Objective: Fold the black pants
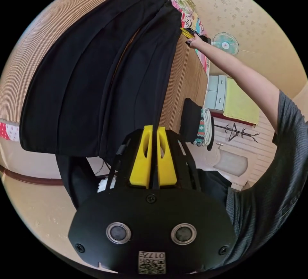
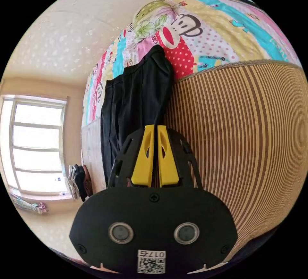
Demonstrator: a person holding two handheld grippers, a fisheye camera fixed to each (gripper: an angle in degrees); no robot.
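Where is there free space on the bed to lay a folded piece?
The striped mat lies bare beside the black pants, up to the cartoon quilt. In the left gripper view, the stack of folded clothes crowds the mat's edge.

Bright daylight from window (image 2: 35,144); sharp focus; strong fisheye bending at edges.

A striped bamboo mat (image 2: 243,131) covers the bed, beside a patchwork quilt (image 2: 205,35) — fan (image 1: 225,43) nearby.

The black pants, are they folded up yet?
Not yet: the black pants lie spread lengthwise on the striped bamboo mat, legs side by side.
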